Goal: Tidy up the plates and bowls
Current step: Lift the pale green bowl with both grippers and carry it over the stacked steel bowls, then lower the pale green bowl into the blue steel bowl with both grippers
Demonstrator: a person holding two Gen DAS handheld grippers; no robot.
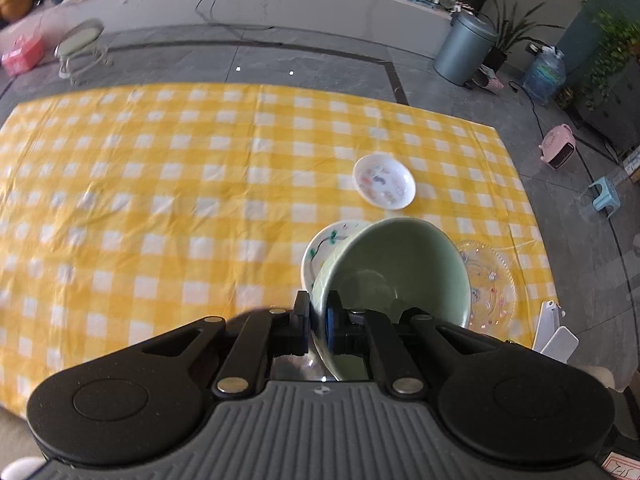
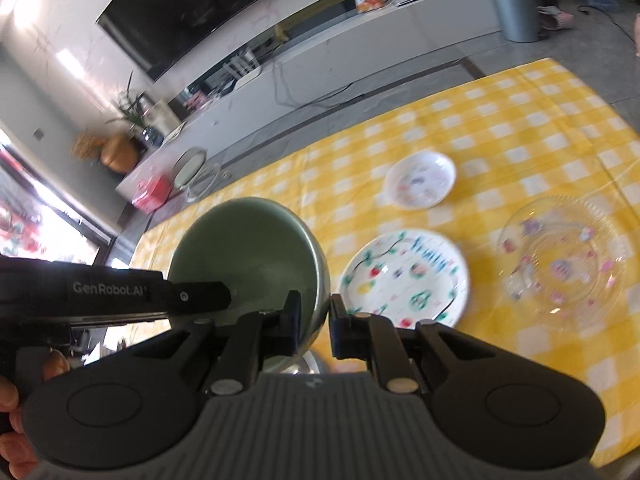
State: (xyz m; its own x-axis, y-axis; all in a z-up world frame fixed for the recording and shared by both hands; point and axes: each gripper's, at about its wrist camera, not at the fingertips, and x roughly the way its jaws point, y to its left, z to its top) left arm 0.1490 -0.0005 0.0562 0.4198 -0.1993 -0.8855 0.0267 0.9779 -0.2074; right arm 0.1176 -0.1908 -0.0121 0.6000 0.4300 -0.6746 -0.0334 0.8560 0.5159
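Two grippers, one bowl, and both have a bite on it. Nearest the left wrist camera, the left gripper [image 1: 319,326] has its pads pinched tight on the rim of the green bowl [image 1: 400,264], one pad outside the wall, one inside, with the bowl tipped so its hollow faces away and up. From the right wrist camera, the right gripper [image 2: 314,322] is clamped on the same green bowl [image 2: 248,252] at another spot on the rim, jaws nearly together with only the wall between them. The left gripper's black body [image 2: 120,294] cuts in from the left of that view, and a hand [image 2: 12,412] shows at the lower left edge.

Just past the bowl on the yellow checked tablecloth [image 1: 160,200] lies a painted plate [image 2: 404,278] with leaves, fruit and blue lettering, flat and partly hidden behind the bowl in the left view. Beside it to the right sits a clear glass plate [image 2: 564,260] with small coloured motifs. Further out rests a small white dish [image 1: 384,186], well apart from the other two.

Beyond the cloth, grey floor, a grey lidded bin [image 1: 464,48] and a small round stool [image 1: 82,50]; motion blur softens the finer detail.
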